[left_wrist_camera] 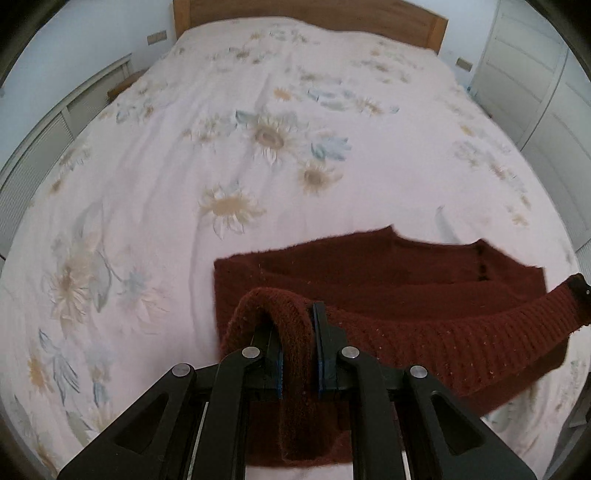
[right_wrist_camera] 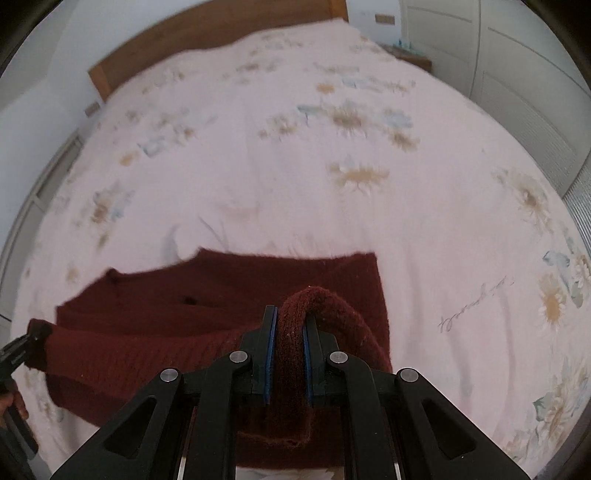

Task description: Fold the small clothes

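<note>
A dark red knitted sweater [left_wrist_camera: 369, 280] lies on the flowered bedspread [left_wrist_camera: 258, 147], partly lifted. My left gripper [left_wrist_camera: 297, 321] is shut on one end of its ribbed hem, held above the bed. The hem stretches right to my right gripper [left_wrist_camera: 580, 291], seen at the frame edge. In the right wrist view my right gripper [right_wrist_camera: 290, 325] is shut on the other end of the hem of the sweater [right_wrist_camera: 221, 288]. The left gripper [right_wrist_camera: 22, 347] shows at the far left there. Both views are motion-blurred.
The bedspread [right_wrist_camera: 332, 184] covers a wide bed with a wooden headboard [left_wrist_camera: 314, 14]. White wardrobe doors [left_wrist_camera: 535, 74] stand to the right. A low white unit [left_wrist_camera: 55, 129] runs along the left side.
</note>
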### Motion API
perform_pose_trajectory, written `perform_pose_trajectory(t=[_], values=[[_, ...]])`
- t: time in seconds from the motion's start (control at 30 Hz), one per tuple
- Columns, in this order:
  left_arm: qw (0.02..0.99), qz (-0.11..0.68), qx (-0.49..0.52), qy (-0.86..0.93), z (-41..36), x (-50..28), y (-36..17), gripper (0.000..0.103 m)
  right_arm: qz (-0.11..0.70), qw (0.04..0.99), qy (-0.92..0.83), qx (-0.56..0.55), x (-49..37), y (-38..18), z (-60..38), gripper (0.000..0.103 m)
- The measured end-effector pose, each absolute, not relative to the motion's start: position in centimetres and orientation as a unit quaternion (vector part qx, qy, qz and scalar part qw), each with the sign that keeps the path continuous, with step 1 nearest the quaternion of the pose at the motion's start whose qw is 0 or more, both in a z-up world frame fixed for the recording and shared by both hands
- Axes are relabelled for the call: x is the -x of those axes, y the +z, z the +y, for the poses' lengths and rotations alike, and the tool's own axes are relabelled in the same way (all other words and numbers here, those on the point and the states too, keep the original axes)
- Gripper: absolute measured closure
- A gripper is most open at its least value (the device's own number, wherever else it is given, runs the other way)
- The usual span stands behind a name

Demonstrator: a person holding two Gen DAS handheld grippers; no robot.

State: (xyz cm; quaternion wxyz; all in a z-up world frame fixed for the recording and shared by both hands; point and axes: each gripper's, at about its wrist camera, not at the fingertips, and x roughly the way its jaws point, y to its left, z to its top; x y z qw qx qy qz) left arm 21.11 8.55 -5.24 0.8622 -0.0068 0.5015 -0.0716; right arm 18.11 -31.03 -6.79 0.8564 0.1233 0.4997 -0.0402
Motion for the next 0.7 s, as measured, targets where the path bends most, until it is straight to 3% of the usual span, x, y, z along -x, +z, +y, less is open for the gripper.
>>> perform_pose_trajectory(t=[0.2,0.23,0.3,0.37,0.47,0.53,0.57,0.6,0.7], values=[[0.854,0.517,-0.022,-0.053,8.1,-21.5,-8.0,0.091,0.508,0.851,-0.047,-0.128,-18.3,-8.8,-31.4,0.087],[0.853,0.519,-0.024,-0.052,8.1,-21.6,-8.1,0.090,0.505,0.852,-0.049,-0.125,-18.3,-8.7,-31.4,0.084],[0.848,0.527,-0.016,-0.051,8.2,-21.8,-8.3,0.085,0.497,0.857,-0.055,-0.120,-18.0,-8.3,-31.3,0.065],[0.847,0.529,-0.011,-0.051,8.3,-21.7,-7.9,0.069,0.492,0.861,-0.059,-0.112,-17.8,-7.8,-31.1,0.045],[0.853,0.519,-0.007,-0.061,7.8,-21.2,-6.8,0.047,0.481,0.870,-0.057,-0.096,-17.5,-6.7,-30.5,0.039],[0.860,0.507,-0.015,-0.059,7.2,-20.8,-5.8,0.025,0.474,0.875,-0.051,-0.088,-17.2,-6.0,-30.1,0.026],[0.862,0.502,-0.016,-0.066,7.0,-20.6,-5.3,0.023,0.468,0.879,-0.047,-0.081,-17.0,-5.5,-29.6,0.021],[0.865,0.497,-0.013,-0.073,6.7,-20.4,-4.8,0.023,0.462,0.883,-0.043,-0.074,-16.8,-5.1,-29.2,0.021],[0.872,0.481,-0.010,-0.090,6.0,-19.7,-3.5,0.003,0.450,0.891,-0.029,-0.050,-16.2,-4.1,-27.7,0.019]])
